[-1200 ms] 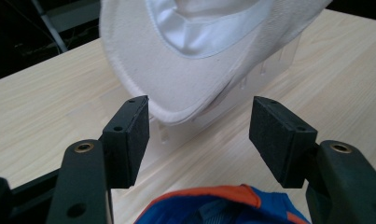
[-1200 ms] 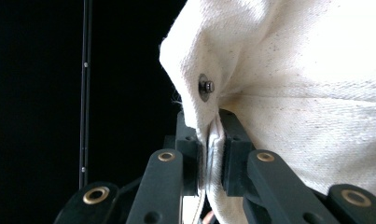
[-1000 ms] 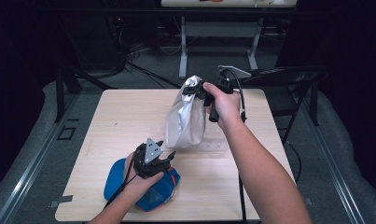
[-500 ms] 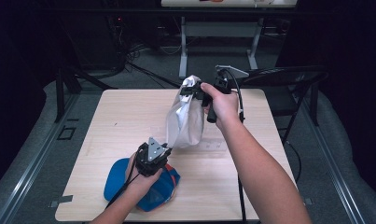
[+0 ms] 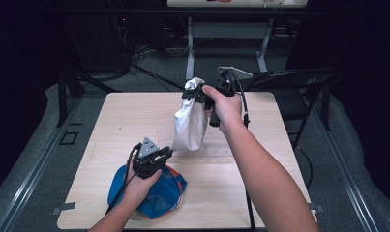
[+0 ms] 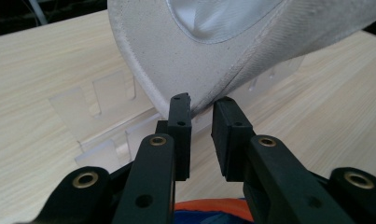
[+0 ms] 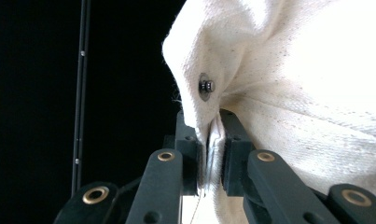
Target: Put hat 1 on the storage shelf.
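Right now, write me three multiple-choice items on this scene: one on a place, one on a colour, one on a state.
1. Where does the blue and orange fabric item lie?
A. On the folding chair
B. On the wooden table, near its front edge
C. On the floor

2. What colour is the cloth bag with a clear plastic window?
A. Off-white
B. Red
C. Green

3. How does the right gripper stand?
A. Wide open, apart from the bag
B. Lying on the table
C. Shut on the bag's upper edge

Answers:
1 B, the high view shows it on the tabletop under the left gripper.
2 A, both gripper views show pale cream fabric.
3 C, the right gripper view shows fabric pinched between its jaws, just below a metal snap.
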The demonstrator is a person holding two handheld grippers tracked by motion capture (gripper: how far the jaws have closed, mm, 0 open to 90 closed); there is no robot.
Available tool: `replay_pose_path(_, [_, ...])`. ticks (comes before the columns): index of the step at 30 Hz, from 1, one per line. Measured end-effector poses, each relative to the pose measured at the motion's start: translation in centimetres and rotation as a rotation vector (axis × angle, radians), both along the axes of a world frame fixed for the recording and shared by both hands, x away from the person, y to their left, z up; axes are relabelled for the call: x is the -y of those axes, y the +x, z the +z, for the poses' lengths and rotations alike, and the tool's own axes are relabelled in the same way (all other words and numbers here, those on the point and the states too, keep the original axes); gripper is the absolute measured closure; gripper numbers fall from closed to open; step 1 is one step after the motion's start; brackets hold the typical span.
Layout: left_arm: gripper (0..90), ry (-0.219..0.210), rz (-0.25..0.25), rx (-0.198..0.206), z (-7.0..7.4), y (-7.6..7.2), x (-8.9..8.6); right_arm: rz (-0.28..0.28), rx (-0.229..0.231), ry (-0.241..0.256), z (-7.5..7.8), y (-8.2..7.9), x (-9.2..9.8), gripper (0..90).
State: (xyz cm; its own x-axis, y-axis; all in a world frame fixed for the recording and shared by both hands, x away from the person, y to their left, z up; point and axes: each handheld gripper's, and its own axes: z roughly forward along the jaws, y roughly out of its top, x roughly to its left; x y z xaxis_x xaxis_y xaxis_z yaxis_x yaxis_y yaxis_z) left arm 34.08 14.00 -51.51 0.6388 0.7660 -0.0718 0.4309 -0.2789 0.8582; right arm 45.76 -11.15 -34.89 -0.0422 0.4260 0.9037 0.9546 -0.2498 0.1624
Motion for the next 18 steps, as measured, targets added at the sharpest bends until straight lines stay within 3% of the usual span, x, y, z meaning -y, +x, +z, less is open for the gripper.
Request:
replay_pose_path(8, [81.3, -0.059, 0.048, -0.021, -0.23, -0.15, -0.04, 0.003, 0.001, -0.008, -0.63, 0.30, -0.40, 80.2])
replay_pose_path(10, [83.6, -0.102, 0.067, -0.039, -0.31, -0.12, -0.18, 0.007, 0.003, -0.005, -0.62, 0.31, -0.55, 79.7])
replay_pose_path(11, [90.0, -0.137, 0.078, -0.054, -0.34, -0.14, -0.33, 0.006, 0.006, -0.007, -0.64, 0.33, -0.63, 79.6])
replay_pose_path(12, [90.0, -0.140, 0.078, -0.070, -0.30, -0.15, -0.38, 0.006, 0.007, -0.016, -0.70, 0.36, -0.73, 79.7])
replay_pose_path(17, [89.2, -0.047, 0.059, -0.003, -0.23, -0.68, -0.08, 0.013, 0.006, -0.018, -0.86, 0.39, -0.90, 80.5])
replay_pose_path(18, [81.5, -0.038, 0.053, 0.001, -0.18, -0.74, -0.07, 0.013, 0.006, -0.016, -0.79, 0.39, -0.89, 80.5])
